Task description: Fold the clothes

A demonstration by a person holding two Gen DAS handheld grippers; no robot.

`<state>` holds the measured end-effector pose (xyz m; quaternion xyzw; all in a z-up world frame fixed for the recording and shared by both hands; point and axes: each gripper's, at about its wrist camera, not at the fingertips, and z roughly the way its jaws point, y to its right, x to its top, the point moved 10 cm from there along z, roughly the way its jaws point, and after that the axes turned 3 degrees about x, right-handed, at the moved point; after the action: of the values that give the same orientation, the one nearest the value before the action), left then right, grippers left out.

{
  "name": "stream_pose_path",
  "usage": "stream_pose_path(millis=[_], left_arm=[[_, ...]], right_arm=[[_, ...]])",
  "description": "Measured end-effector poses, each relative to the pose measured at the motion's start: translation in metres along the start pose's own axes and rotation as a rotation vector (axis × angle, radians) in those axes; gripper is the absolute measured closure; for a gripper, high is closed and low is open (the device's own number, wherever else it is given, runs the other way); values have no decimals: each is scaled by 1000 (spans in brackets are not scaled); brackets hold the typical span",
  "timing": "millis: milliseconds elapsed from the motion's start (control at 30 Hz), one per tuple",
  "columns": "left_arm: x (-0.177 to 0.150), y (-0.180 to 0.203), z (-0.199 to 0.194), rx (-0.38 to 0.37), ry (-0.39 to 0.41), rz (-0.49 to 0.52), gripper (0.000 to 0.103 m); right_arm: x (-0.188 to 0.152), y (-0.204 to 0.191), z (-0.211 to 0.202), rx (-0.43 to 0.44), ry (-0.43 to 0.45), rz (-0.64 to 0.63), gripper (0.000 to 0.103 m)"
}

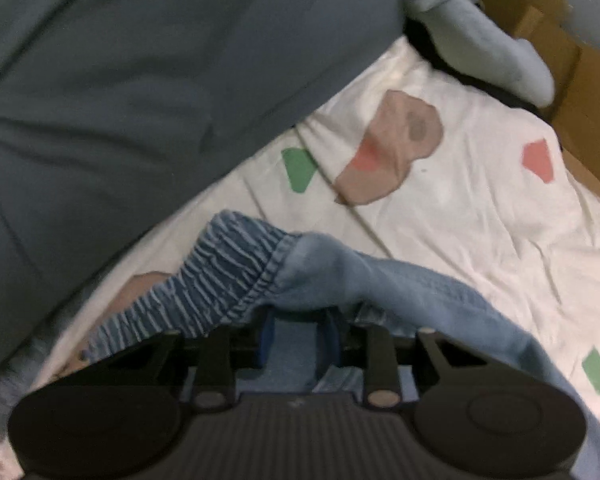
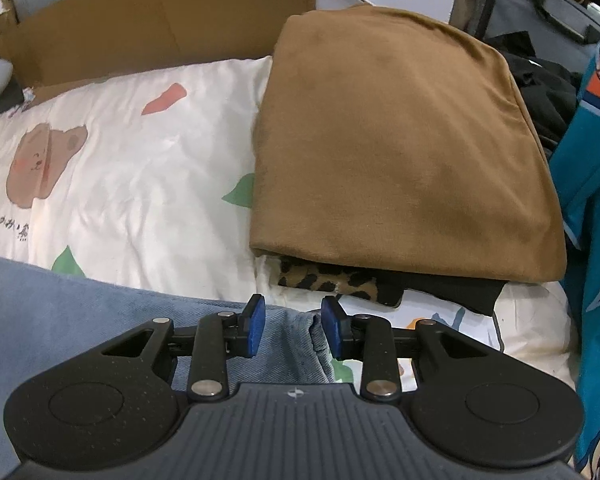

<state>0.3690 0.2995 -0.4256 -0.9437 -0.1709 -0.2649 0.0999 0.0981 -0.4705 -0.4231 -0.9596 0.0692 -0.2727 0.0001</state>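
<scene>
Because the jeans (image 1: 400, 284) were soft denim with a gathered elastic waistband (image 1: 220, 264), they looked limp but fairly weighty, likely to sag and drag wherever they were not supported. They lay on the bed (image 1: 460, 208), on a white sheet printed with bears and coloured shapes, at the near edge of both views. In the left wrist view the left claw (image 1: 300, 340) sat buried under a hump of denim beside the waistband; cloth filled the gap between its blue pads, so it seemed to be gripping the jeans there, though the pads were mostly hidden. In the right wrist view the right claw (image 2: 290, 326) stood partly open, its blue pads (image 2: 256, 332) apart with a fold of denim lying between them and not clearly pinched. A thick seam or the waistband would probably give the surest hold, since a single layer might slip. A folded brown garment (image 2: 400, 140) rested on a leopard-print piece (image 2: 328, 282) at the far right, and a cardboard box (image 2: 160, 20) stood beyond the bed.
</scene>
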Motion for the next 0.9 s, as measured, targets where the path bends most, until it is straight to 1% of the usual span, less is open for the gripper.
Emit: stream_pose_path(millis=[100,167,267,400,533,600,667,767,833,900], left_arm=[[2,-2,13,3,-11,-14,74],[5,-5,21,11,-21,-32,82],[9,-6,31,10,-49,-54,84],[13,0,38,30,-72,3,85],[17,0,45,29,-108,3,88],[20,2,48,40,-128,25,89],[23,6,51,56,-154,45,91],[30,8,54,68,-200,40,94],[31,8,50,56,-211,30,94],[30,4,41,24,-199,-1,96]], right_arm=[[2,-5,0,-3,-1,0,67],[1,-10,-1,2,-4,-10,67],[-1,-18,-1,8,-12,-31,67],[-2,-25,1,21,-22,-26,67],[-6,-31,7,31,-41,-25,66],[-8,-33,11,37,-52,-28,65],[-12,-37,15,49,-59,-30,63],[-15,-42,20,63,-62,-34,62],[-16,-45,21,73,-61,-35,62],[-15,-46,20,85,-54,-28,62]])
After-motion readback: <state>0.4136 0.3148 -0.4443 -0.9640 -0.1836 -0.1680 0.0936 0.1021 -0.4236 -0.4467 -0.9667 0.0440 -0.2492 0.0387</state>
